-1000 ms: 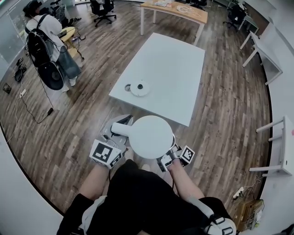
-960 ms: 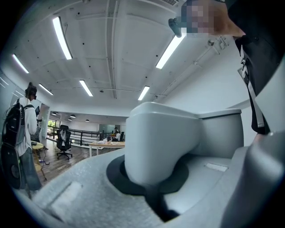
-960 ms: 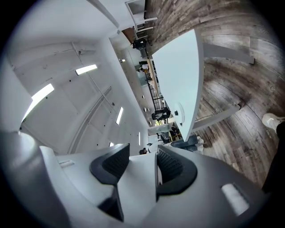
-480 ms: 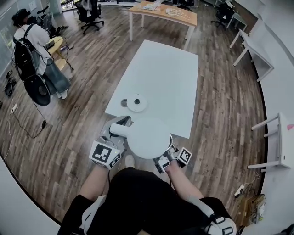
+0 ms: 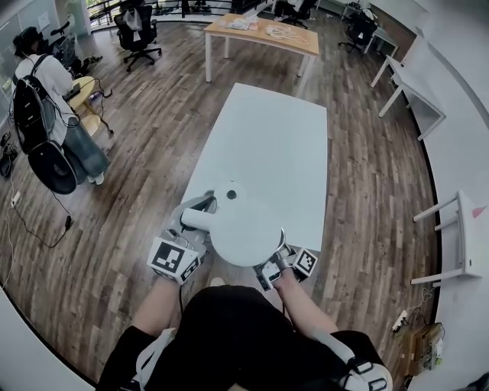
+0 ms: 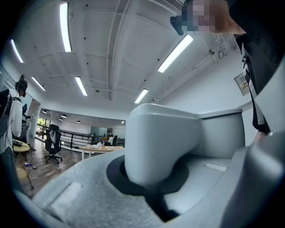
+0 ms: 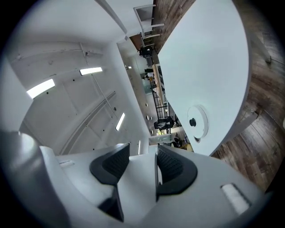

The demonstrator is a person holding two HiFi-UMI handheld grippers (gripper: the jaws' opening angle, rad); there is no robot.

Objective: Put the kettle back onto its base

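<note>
The white kettle (image 5: 243, 227) hangs over the near edge of the white table (image 5: 267, 145), carried between both grippers. My left gripper (image 5: 196, 222) is shut on its handle (image 6: 164, 141), which fills the left gripper view. At the kettle's right side my right gripper (image 5: 280, 250) is shut on the thin rim; in the right gripper view a white edge (image 7: 156, 171) sits between the dark pads. The round white base (image 5: 228, 192) lies on the table near its front left corner, and the kettle half hides it. In the right gripper view the base (image 7: 198, 122) shows whole.
A person with a backpack (image 5: 42, 95) stands far left on the wood floor. A wooden table (image 5: 263, 32) and office chairs (image 5: 136, 21) are at the back. White tables (image 5: 466, 237) line the right wall.
Both grippers have carried the kettle forward to the table. The base, apart from the kettle a second ago, now lies partly under its far edge in the head view.
</note>
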